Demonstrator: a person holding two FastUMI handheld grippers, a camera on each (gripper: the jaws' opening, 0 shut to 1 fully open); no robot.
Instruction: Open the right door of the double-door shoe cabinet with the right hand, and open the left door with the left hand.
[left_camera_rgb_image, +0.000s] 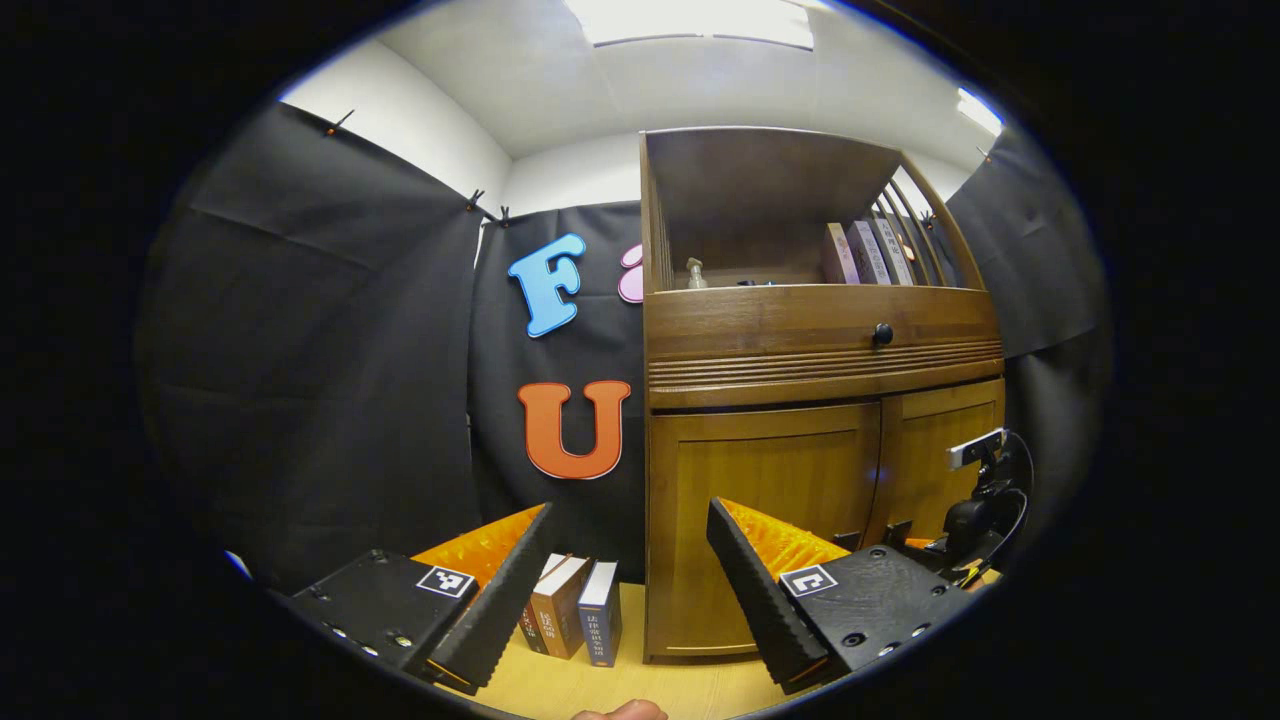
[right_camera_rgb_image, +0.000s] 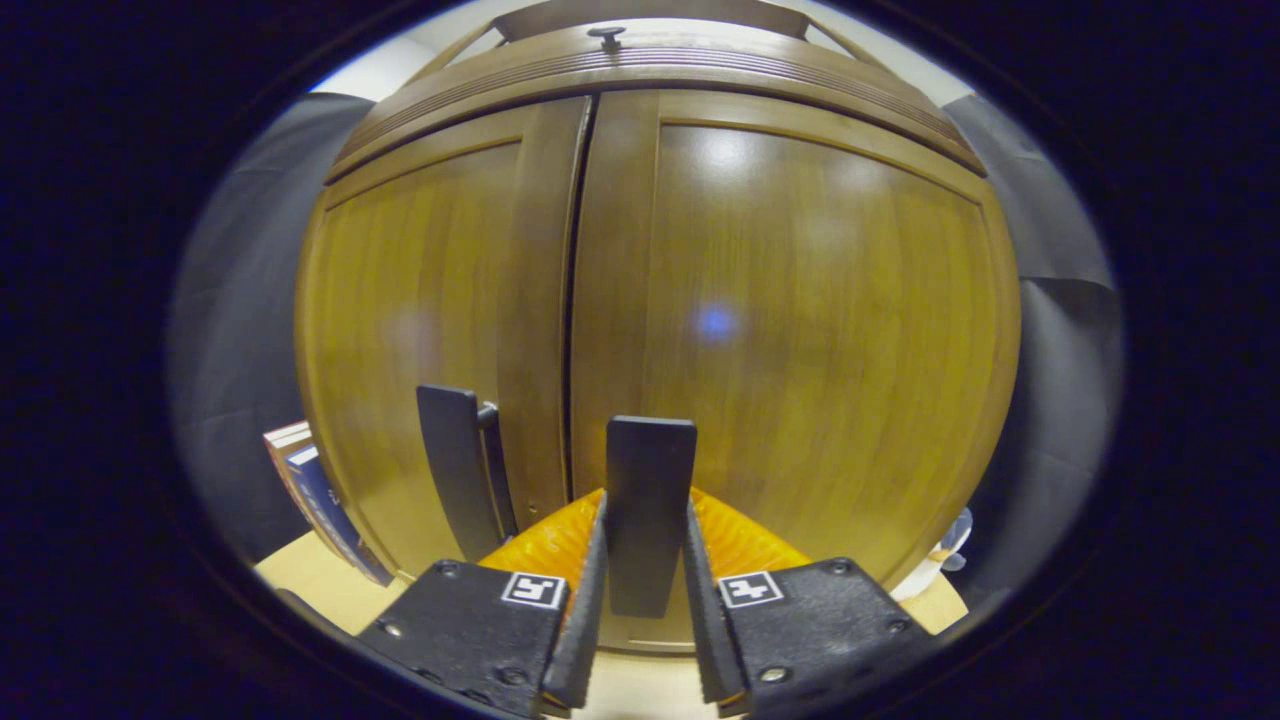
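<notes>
While the left claw (left_camera_rgb_image: 630, 590) gapes wide, the right claw (right_camera_rgb_image: 645, 610) grips the door handle (right_camera_rgb_image: 650, 500) — book (left_camera_rgb_image: 600, 625) lettering seemingly unreadable.

— What colour is shown on the cabinet doors (right_camera_rgb_image: 800, 330)?
— Glossy golden-brown wood grain, with black handles (right_camera_rgb_image: 650, 510).
— And on the gripper fingers (left_camera_rgb_image: 760, 585)?
— Black ribbing, orange backing, and black-and-white square markers (left_camera_rgb_image: 808, 580).

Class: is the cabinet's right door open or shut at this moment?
Shut. The right door sits flush beside the left door, one thin seam between; the right tool clamps its handle.
</notes>
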